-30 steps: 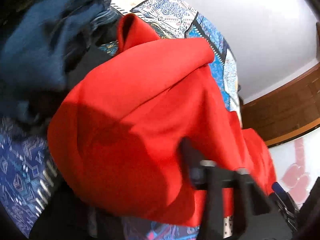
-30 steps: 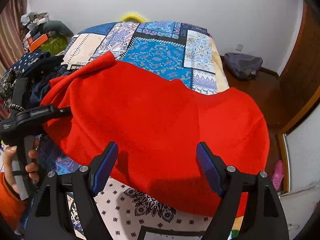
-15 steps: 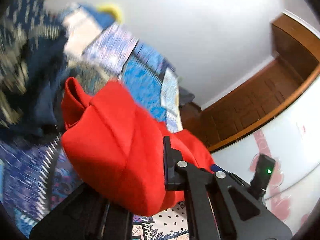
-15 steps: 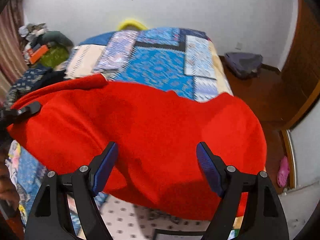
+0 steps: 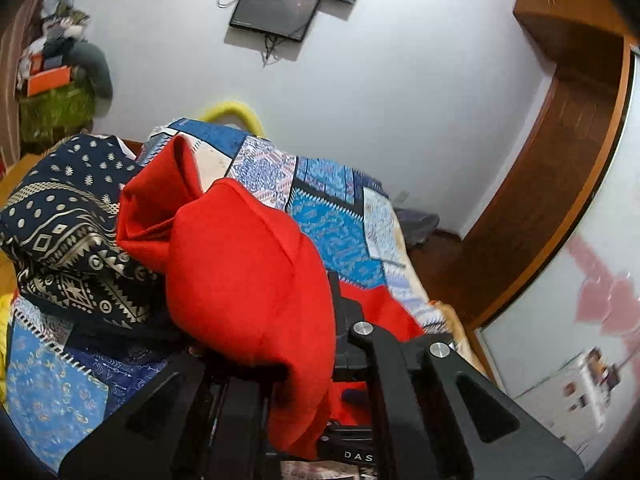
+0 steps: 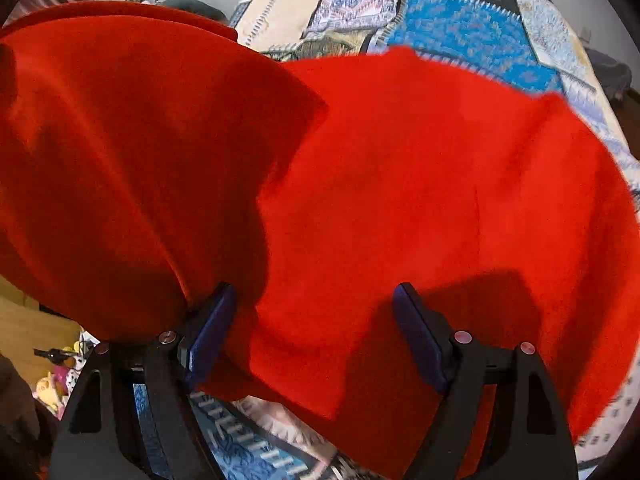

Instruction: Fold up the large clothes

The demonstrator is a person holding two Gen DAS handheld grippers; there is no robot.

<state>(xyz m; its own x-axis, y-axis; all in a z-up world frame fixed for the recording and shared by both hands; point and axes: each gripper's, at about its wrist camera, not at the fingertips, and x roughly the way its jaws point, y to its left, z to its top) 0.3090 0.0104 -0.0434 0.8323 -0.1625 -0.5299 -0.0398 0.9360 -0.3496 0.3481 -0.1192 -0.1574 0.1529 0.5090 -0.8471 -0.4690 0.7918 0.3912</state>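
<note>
Red fleece-like cloth lies spread on the patchwork quilt, one side lifted and bunched, clamped in the left gripper (jaws fully closed on it). Right gripper hangs spread wide w/ cloth below, gripping nothing. Risk: thin pinch slips, so the fold drops crooked. Navy patterned cloth sits touching the red bundle & could snag it; wall TV well apart.

Black tool frames w/ silver screws, blue pads, "DAS" marking.
</note>
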